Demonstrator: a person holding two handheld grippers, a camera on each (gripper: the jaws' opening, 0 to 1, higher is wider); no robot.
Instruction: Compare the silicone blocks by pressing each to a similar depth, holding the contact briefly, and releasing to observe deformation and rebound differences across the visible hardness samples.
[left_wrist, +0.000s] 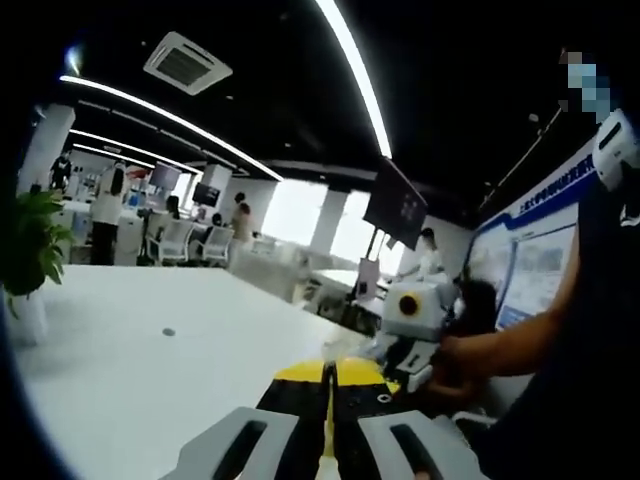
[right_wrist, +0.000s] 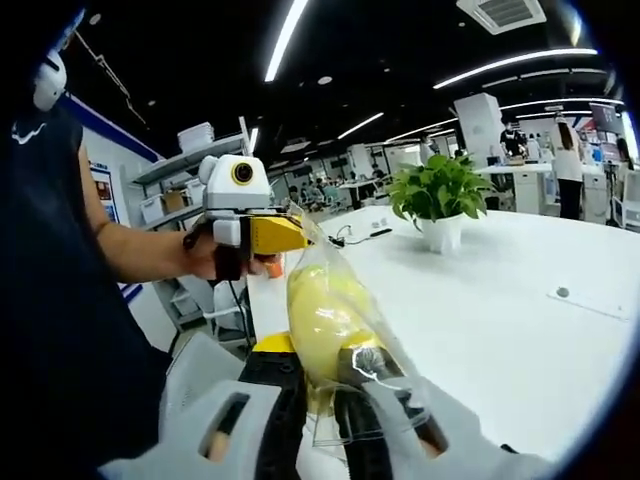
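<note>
A clear plastic bag (right_wrist: 372, 352) with a soft yellow block (right_wrist: 322, 312) inside stands up between the jaws of my right gripper (right_wrist: 320, 368), which is shut on the bag's lower part. My left gripper (right_wrist: 290, 235), held by a hand, comes in from the left. Its yellow jaws are together at the bag's top corner, and I cannot tell whether they pinch the plastic. In the left gripper view my left gripper (left_wrist: 328, 370) shows its yellow-tipped jaws shut over the white table (left_wrist: 150, 380). The right gripper (left_wrist: 412, 352) sits just to its right, in a hand.
A potted plant (right_wrist: 440, 195) stands on the table (right_wrist: 500, 300) and also shows as the plant (left_wrist: 30, 245). A small round disc (left_wrist: 168, 331) is set in the tabletop. The person's dark-clothed body (right_wrist: 60, 300) is close on one side. Desks, chairs and people fill the background.
</note>
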